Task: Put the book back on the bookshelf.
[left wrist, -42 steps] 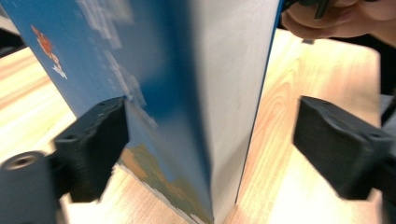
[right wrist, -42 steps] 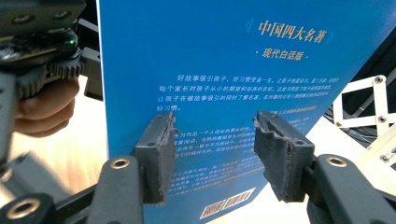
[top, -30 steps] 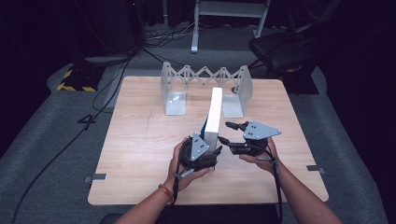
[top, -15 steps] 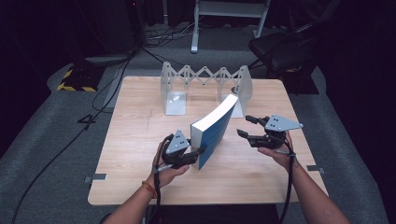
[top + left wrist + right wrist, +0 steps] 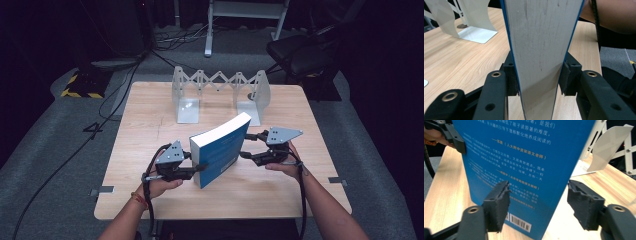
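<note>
While the wooden counter (image 5: 150,125) spreads out before you, the white expanding book rack (image 5: 220,92) stands at its far edge, its two end plates upright with the scissor lattice stretched between them. Nearer you, in the middle of the counter, the blue book (image 5: 220,150) stands tilted, its lower corner down near the counter and its white page edge facing up and toward your left.

Your left claw (image 5: 197,169) is clamped on that book. In the left gripper view the two pads press flat against the blue covers on either side of the white page block (image 5: 541,50), with no gap showing, so the book's whole thickness sits in the grip. It takes the book at its lower end, on your side.

Your right claw (image 5: 247,145) sits just beside the book's back cover, jaws spread and having just been opening. In the right gripper view the left-hand pad (image 5: 497,205) lies in front of the printed back cover (image 5: 524,157), above the barcode, and I cannot tell whether it touches; the other pad (image 5: 584,207) stands clear of the book's edge, over bare counter. Nothing is pinched between them.
</note>
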`<state>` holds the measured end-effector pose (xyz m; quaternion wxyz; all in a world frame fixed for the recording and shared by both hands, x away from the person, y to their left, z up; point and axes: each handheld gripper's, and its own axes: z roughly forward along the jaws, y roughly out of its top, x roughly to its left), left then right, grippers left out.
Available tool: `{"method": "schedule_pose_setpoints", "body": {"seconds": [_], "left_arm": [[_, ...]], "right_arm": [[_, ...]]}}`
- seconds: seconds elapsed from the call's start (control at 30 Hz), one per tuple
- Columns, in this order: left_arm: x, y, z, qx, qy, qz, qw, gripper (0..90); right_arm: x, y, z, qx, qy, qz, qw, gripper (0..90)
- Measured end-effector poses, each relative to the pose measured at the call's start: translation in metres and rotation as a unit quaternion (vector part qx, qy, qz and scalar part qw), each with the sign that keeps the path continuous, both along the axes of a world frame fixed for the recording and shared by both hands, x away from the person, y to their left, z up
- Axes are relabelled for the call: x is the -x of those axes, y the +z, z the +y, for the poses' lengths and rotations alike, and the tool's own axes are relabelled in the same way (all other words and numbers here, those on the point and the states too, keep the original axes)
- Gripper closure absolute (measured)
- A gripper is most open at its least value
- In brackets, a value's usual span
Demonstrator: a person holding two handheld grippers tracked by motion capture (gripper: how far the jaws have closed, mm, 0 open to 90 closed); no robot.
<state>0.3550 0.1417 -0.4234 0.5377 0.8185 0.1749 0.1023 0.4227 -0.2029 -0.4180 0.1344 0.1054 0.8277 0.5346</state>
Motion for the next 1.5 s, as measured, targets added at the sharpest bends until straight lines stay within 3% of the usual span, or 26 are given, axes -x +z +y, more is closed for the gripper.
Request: {"method": "schedule_pose_setpoints", "body": {"seconds": [0.1,0.27,0.37,0.43,0.47,0.6,0.7,0.8,1.03,1.13,1.27,1.5], "left_arm": [[0.0,-0.001,0.0,0.0,-0.005,-0.002,1.0,58.5],[0.001,-0.002,0.0,0.005,-0.01,-0.002,0.9999,58.4],[0.002,-0.002,0.0,0.0,-0.007,-0.007,0.9999,58.2],[0.005,-0.002,-0.002,-0.008,0.004,-0.014,0.9999,57.3],[0.009,-0.004,-0.002,-0.026,0.012,-0.023,0.9993,56.3],[0.017,-0.012,-0.001,-0.028,0.039,-0.029,0.9984,54.1],[0.023,-0.015,-0.002,-0.044,0.065,-0.04,0.9961,50.6],[0.025,-0.015,-0.002,-0.055,0.088,-0.044,0.9936,48.3],[0.019,-0.016,0.011,-0.036,0.086,-0.022,0.9954,50.2],[0.014,-0.015,0.014,-0.039,0.076,-0.018,0.9962,49.3],[0.007,-0.014,0.017,-0.04,0.058,-0.014,0.9974,48.5],[0.005,-0.013,0.014,-0.048,0.059,-0.023,0.9968,47.6]], "right_arm": [[-0.011,-0.001,0.004,-0.018,0.007,0.02,0.9996,35.5],[-0.024,-0.003,0.006,-0.022,0.026,0.043,0.9985,30.2],[-0.027,-0.005,0.007,-0.027,0.043,0.055,0.9972,33.3],[-0.027,-0.005,0.01,-0.018,0.048,0.054,0.9972,31.7],[-0.026,-0.005,0.011,-0.015,0.047,0.051,0.9975,31.6],[-0.028,-0.004,0.011,-0.011,0.047,0.052,0.9975,34.7],[-0.029,-0.002,0.008,-0.007,0.054,0.054,0.9971,38.3],[-0.026,-0.001,0.001,-0.003,0.057,0.053,0.9969,45.8],[-0.003,0.001,-0.014,0.008,0.08,0.044,0.9958,57.0],[0.009,0.001,-0.018,0.009,0.09,0.041,0.995,59.1],[0.021,0.002,-0.02,0.012,0.123,0.044,0.9913,60.2],[0.02,0.0,-0.002,0.002,0.13,0.049,0.9903,57.2]]}}
